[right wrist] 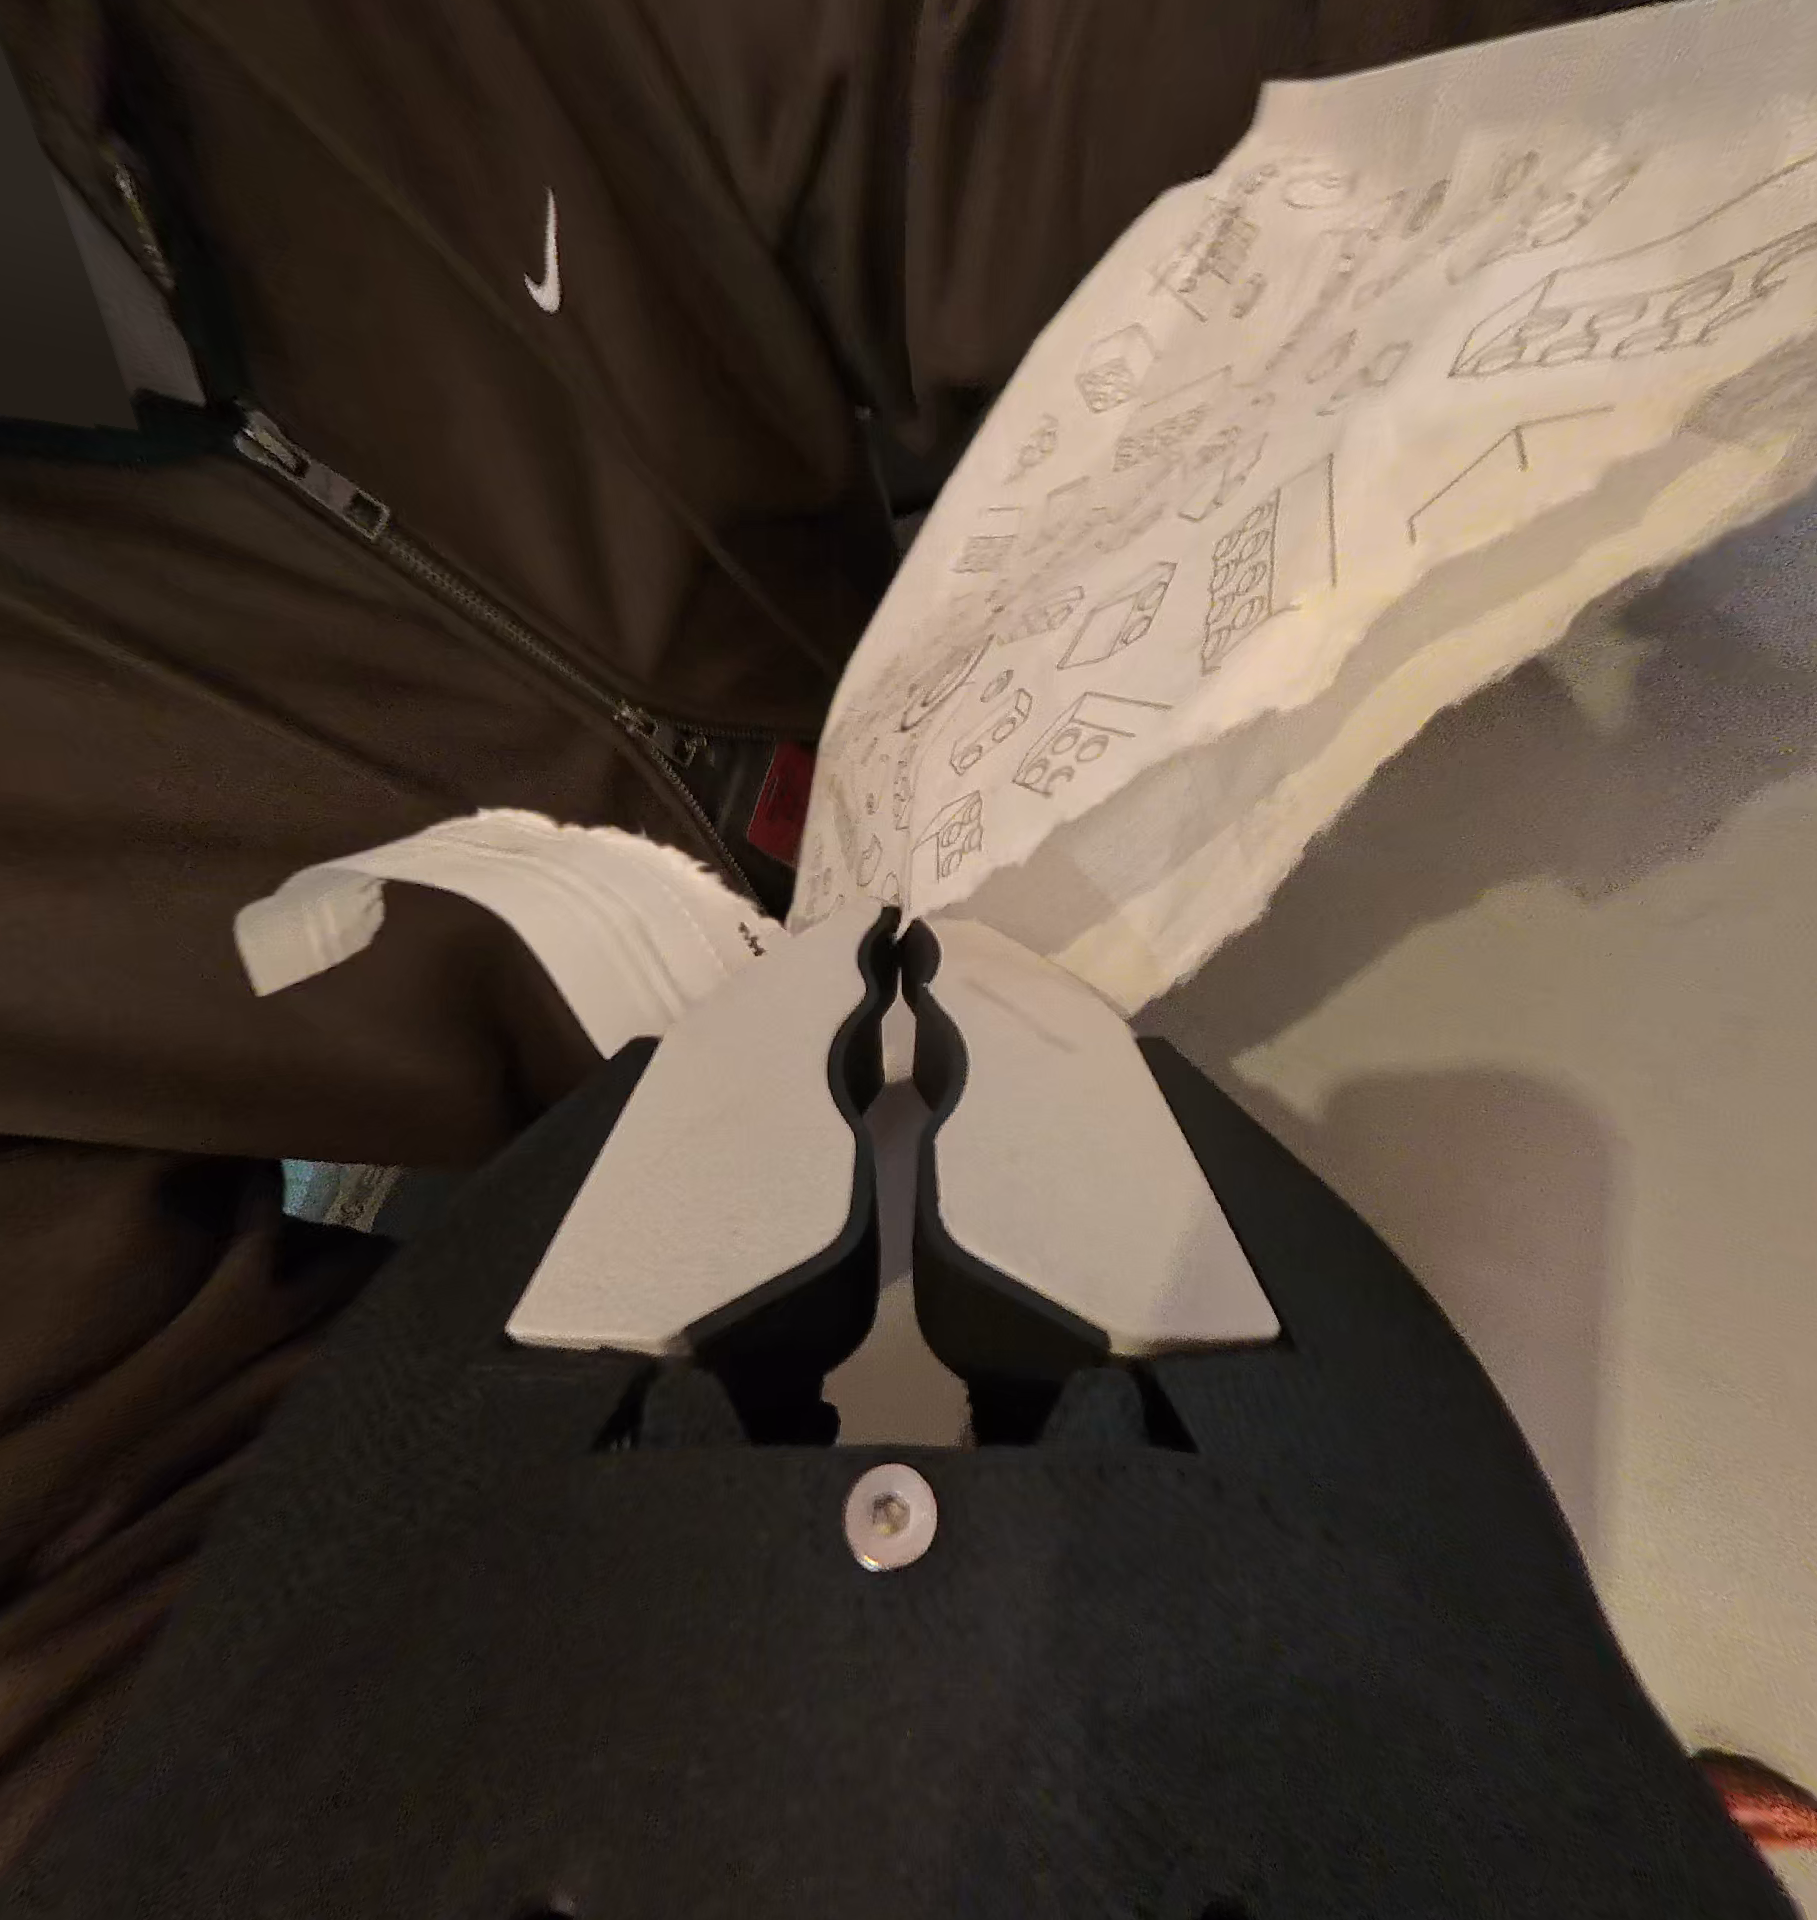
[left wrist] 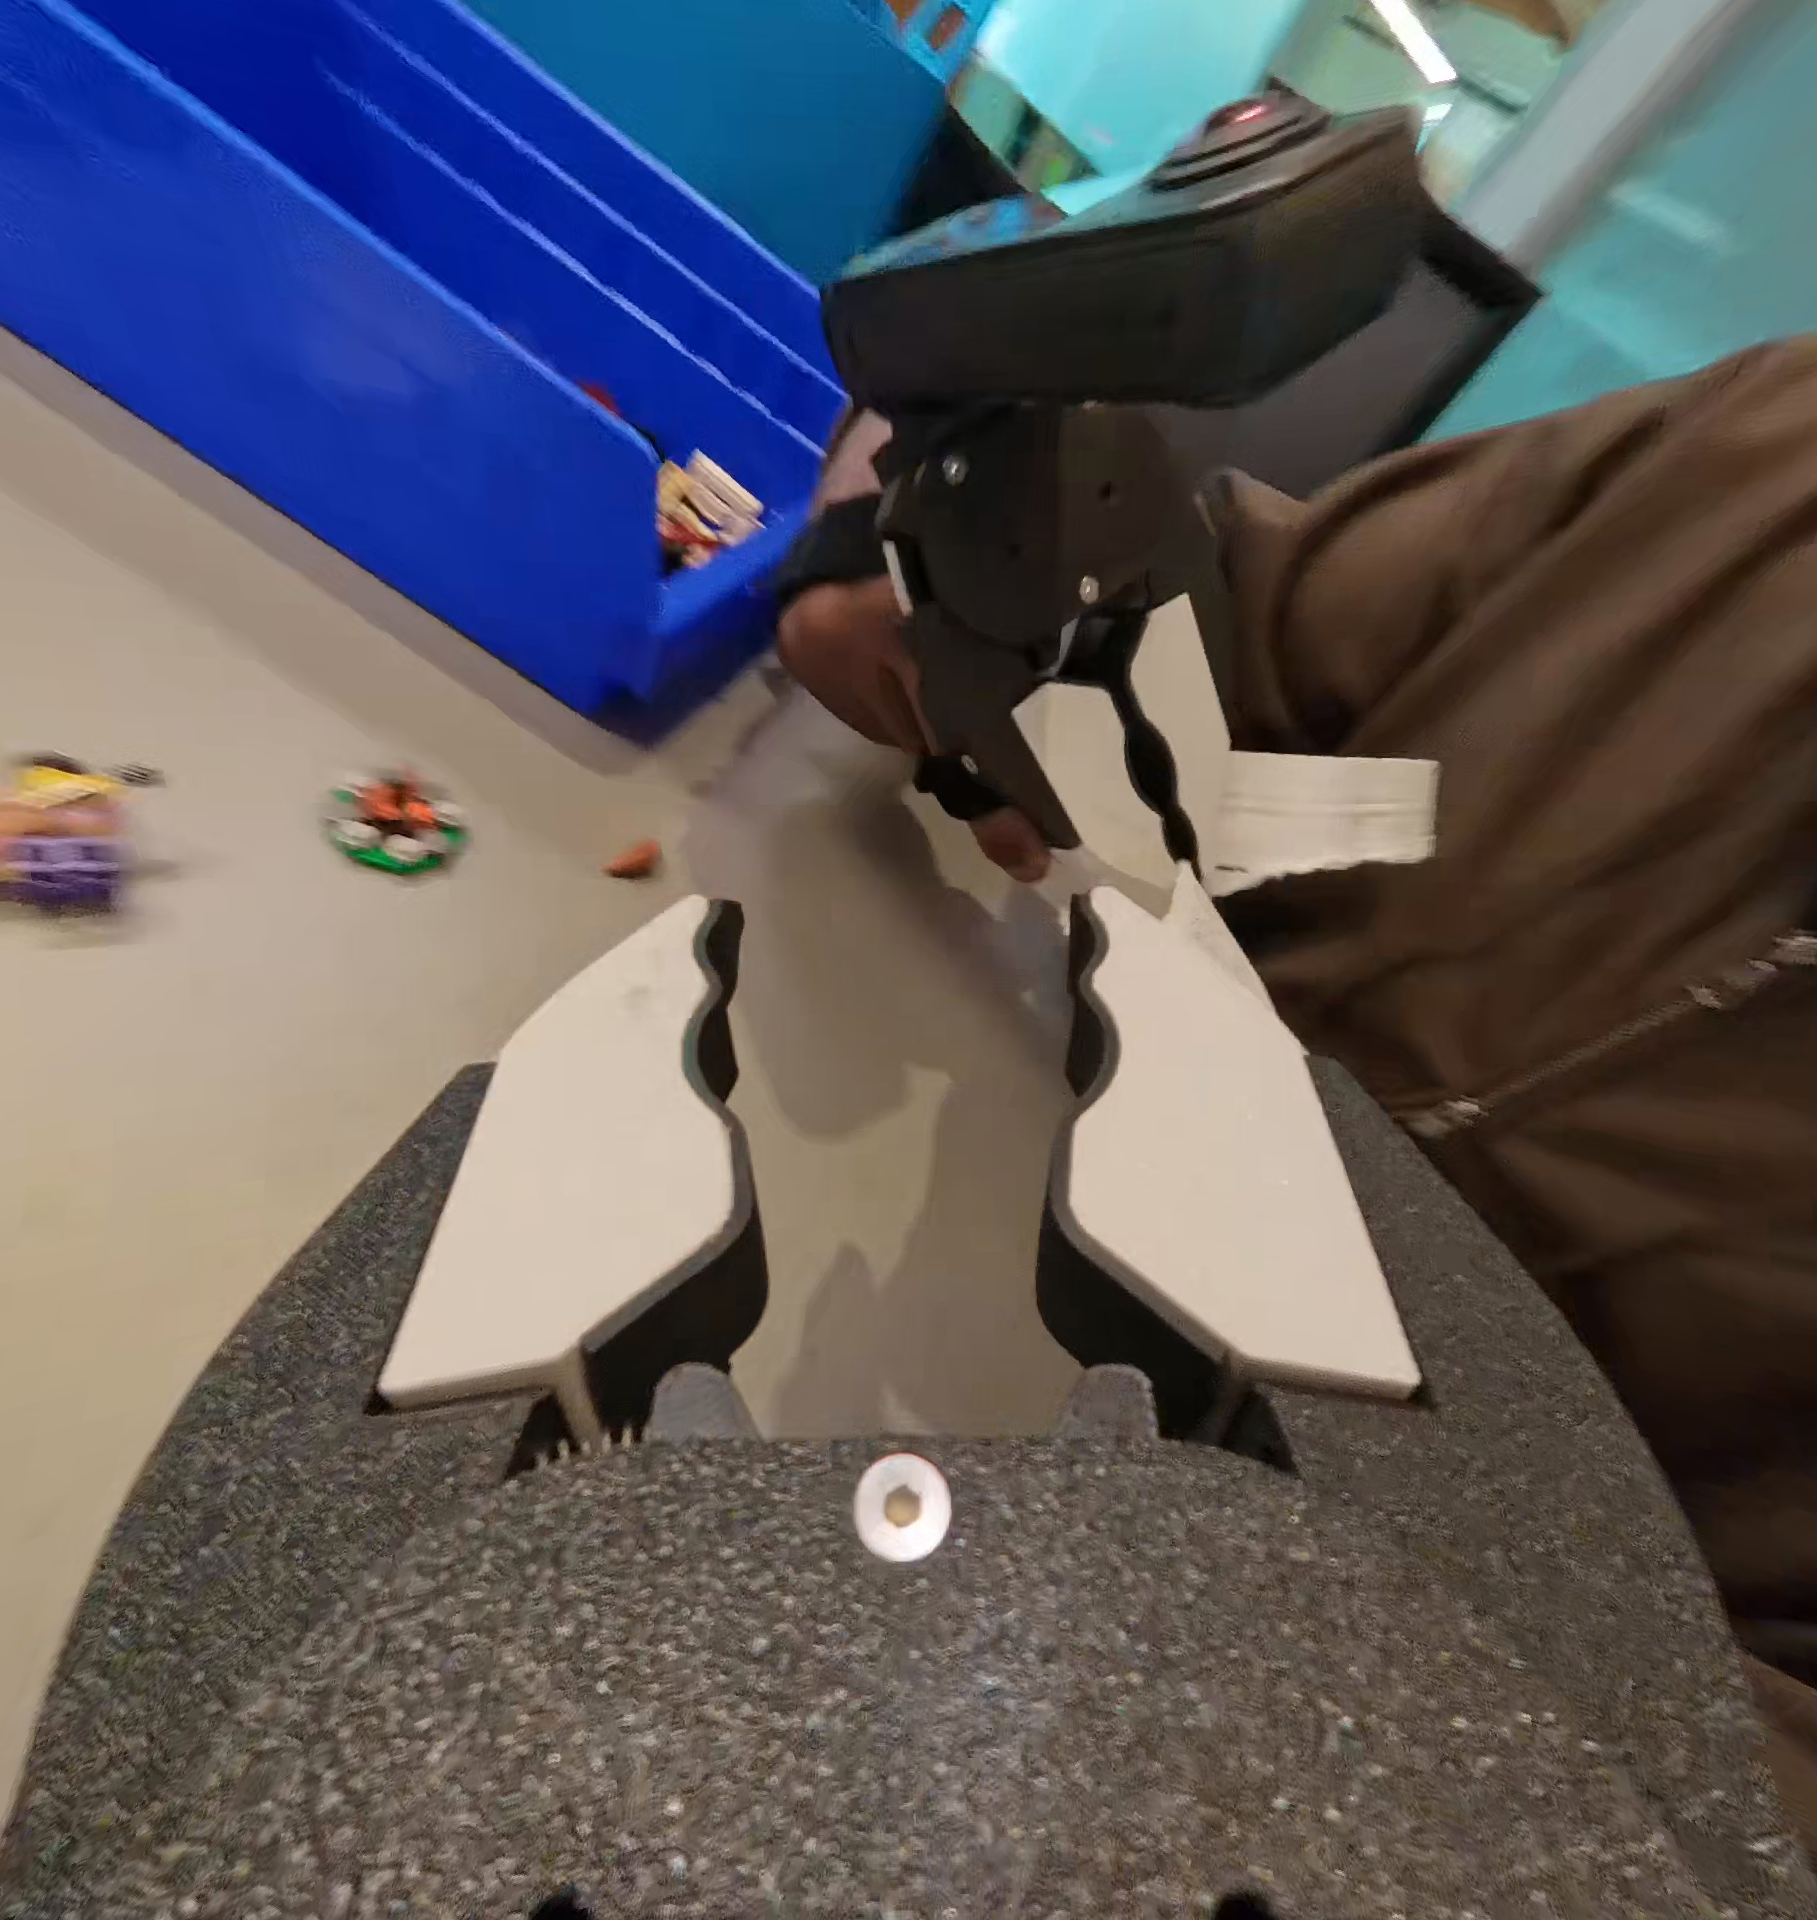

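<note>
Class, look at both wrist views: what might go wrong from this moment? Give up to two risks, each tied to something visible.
1. The right gripper pinches the torn paper bag only at its fingertips, on a ragged edge; it may rip further or slip free.
2. The left gripper is open and holds nothing, so the bag hangs unsupported, and a loose torn strip dangles and could snag.

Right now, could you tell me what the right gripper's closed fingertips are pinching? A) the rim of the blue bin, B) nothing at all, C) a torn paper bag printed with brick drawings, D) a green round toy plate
C: in the right wrist view the right gripper is shut, fingertips meeting on the torn paper bag, whose torn edges fan out beyond them.
</note>
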A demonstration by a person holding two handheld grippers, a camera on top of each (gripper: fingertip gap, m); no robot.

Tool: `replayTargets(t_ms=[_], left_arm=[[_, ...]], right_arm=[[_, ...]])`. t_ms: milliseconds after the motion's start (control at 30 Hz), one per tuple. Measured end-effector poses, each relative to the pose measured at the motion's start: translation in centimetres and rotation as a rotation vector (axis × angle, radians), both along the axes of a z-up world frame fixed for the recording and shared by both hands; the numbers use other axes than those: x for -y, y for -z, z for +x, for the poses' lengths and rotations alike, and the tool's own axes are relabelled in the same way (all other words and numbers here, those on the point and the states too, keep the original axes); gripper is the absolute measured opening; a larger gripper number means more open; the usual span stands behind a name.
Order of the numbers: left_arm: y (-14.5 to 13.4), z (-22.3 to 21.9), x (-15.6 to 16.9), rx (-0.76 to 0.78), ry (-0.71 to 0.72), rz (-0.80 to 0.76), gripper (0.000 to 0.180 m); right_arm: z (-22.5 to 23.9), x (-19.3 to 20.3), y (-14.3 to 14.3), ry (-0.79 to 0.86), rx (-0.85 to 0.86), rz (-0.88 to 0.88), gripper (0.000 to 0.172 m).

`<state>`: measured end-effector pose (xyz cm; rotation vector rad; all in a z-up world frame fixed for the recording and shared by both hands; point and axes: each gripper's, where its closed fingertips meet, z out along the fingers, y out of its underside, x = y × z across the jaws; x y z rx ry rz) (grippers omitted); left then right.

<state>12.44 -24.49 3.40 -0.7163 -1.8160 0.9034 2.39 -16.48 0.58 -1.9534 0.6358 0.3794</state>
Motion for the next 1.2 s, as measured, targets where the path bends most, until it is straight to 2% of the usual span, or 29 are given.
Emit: replayTargets(t_ms=[100, 233, 367, 467, 567, 733, 833, 933, 1200], left_arm=[[0.9, -0.7, 0.3, -0.082, 0.114, 0.114, 0.055], [1.7, -1.8, -0.2, -0.063, 0.249, 0.231, 0.039], [1.9, -3.9, -2.9, -0.006, 0.435, 0.251, 0.038], [2.0, -4.4, -4.2, 0.03, 0.503, 0.25, 0.038], [3.4, -4.4, -5.2, 0.09, 0.545, 0.29, 0.037], [4.1, -5.3, -8.0, 0.101, 0.678, 0.304, 0.018], [4.0, -5.6, -8.8, 0.091, 0.727, 0.294, 0.001], [4.4, -5.6, -8.8, 0.096, 0.738, 0.296, 0.0], [6.0, -5.2, -7.5, 0.174, 0.66, 0.323, 0.0]], right_arm=[[-0.7, -0.2, 0.3, -0.044, 0.005, -0.048, 0.0], [-0.5, -0.7, -0.3, -0.078, 0.042, -0.093, 0.0], [0.1, -0.7, -0.4, -0.079, 0.051, -0.132, 0.0], [0.4, -0.3, 0.1, -0.066, 0.038, -0.163, 0.0], [0.4, 0.2, 0.5, -0.066, 0.026, -0.198, 0.0], [0.2, 0.4, 0.9, -0.087, 0.011, -0.254, 0.0], [0.0, 0.3, 0.9, -0.103, 0.006, -0.252, 0.0], [-0.3, 0.0, 0.3, -0.131, 0.0, -0.209, 0.0], [-1.5, -0.7, -2.5, -0.247, 0.02, 0.023, 0.0]])
